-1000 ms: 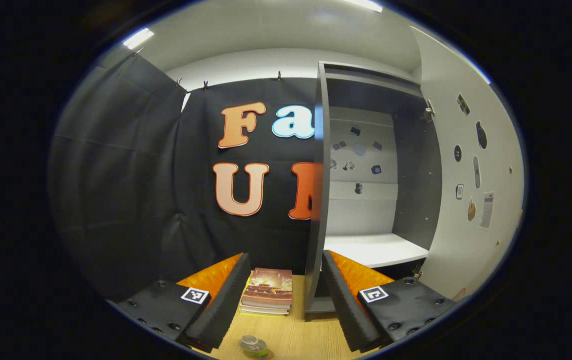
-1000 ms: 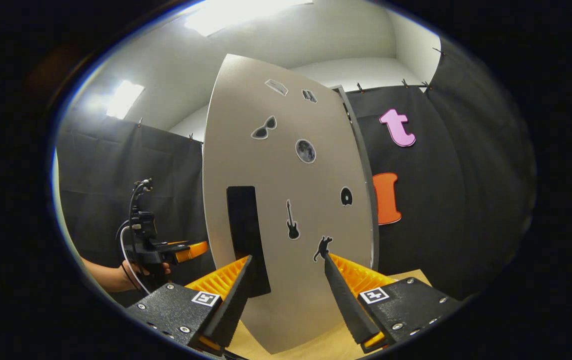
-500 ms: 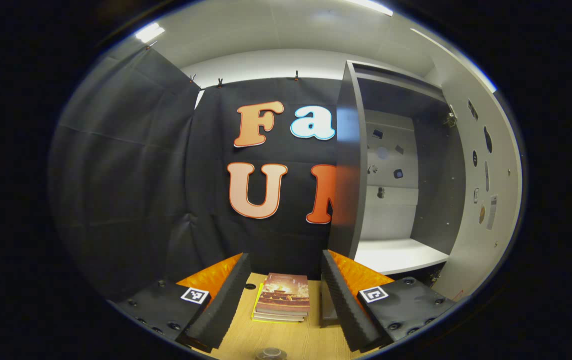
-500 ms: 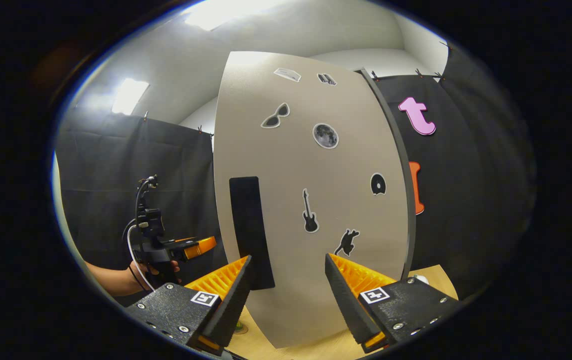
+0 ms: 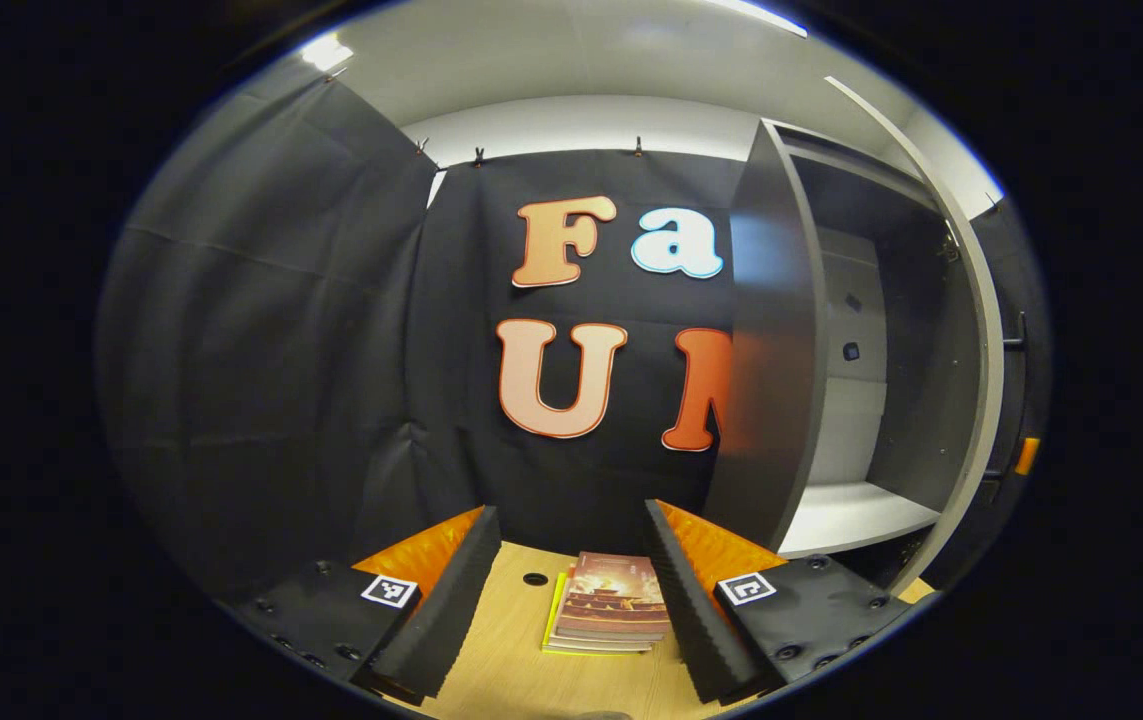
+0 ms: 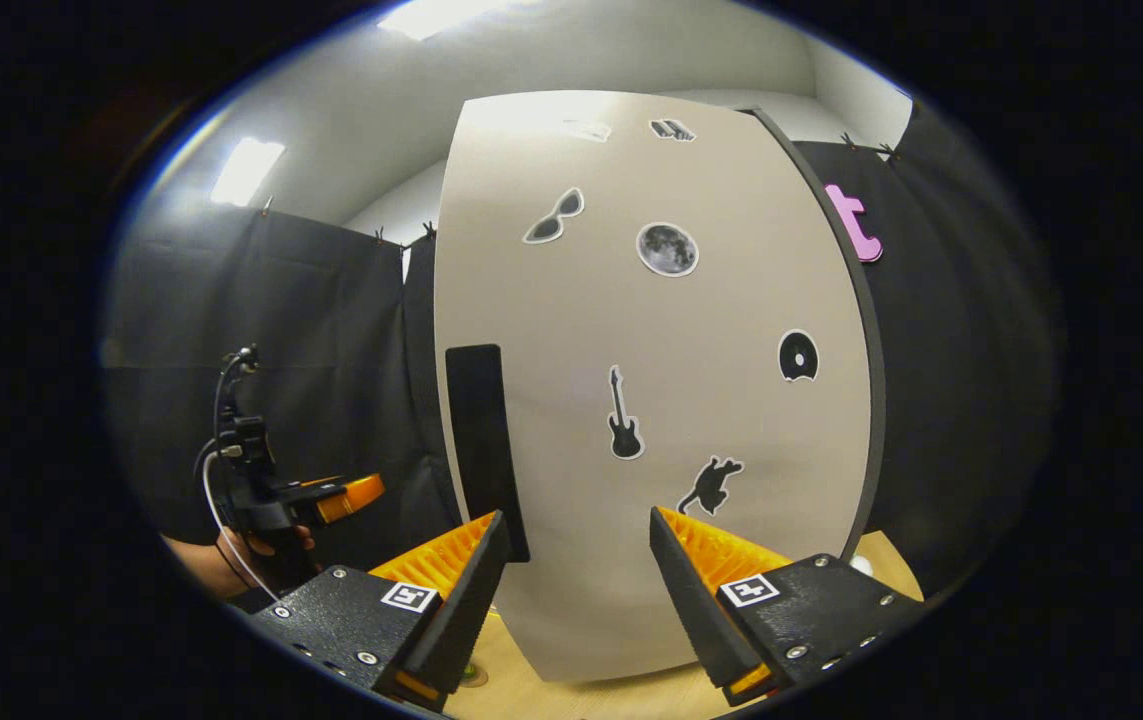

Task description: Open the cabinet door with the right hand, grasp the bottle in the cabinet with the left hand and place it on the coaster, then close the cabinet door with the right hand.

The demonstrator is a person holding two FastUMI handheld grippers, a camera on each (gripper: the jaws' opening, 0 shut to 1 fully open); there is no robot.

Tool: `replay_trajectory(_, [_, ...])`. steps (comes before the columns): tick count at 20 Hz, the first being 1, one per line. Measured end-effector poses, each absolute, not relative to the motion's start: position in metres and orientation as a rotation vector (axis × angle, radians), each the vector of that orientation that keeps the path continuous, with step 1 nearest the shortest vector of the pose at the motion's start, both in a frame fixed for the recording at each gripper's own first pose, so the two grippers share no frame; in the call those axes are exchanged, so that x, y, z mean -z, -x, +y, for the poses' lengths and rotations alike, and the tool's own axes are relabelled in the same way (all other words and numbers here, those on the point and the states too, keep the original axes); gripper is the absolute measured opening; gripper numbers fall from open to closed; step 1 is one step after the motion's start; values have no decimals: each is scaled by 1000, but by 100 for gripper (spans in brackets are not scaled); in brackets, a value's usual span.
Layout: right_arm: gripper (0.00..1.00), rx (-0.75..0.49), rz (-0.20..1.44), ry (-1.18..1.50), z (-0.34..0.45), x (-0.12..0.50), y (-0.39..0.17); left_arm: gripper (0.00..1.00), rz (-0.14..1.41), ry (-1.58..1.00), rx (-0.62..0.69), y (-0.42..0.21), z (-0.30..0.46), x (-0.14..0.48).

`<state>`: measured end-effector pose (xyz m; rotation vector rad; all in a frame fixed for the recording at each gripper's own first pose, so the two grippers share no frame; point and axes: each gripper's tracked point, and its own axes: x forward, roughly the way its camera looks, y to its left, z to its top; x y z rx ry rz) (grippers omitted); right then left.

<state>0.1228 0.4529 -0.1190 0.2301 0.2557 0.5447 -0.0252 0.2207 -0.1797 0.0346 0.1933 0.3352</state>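
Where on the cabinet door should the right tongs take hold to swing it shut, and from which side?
Probably the black handle, a tall upright strip near the door's free left edge, approached head-on from the front; the open right tongs already face it.

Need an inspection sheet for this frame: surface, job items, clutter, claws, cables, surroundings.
Surface: wooden tabletop, a small dark hole in it beyond the books.
Job's things: cabinet door partly closed, stickers and a black handle strip on its front; cabinet shelf bare where visible; bottle and coaster: nothing seen.
Clutter: stack of books.
Claws: left claw open, holding nothing; right claw open, facing the door.
Cables: white cable on the left claw.
Surroundings: black cloth walls, ceiling lights.
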Motion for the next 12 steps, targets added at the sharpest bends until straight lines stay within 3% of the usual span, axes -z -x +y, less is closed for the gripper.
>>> replay_trajectory(8, [87,-513,270,-209,480,125,-134,96,187,-42,-356,39,253,184])
replay_trajectory(10, [88,-475,289,-210,483,127,-135,90,199,-22,-356,42,254,194])
replay_trajectory(11, [88,-462,292,-203,483,127,-134,97,214,-25,-360,42,255,200])
replay_trajectory(12, [88,-453,287,-193,484,126,-136,94,221,-32,-351,40,253,203])
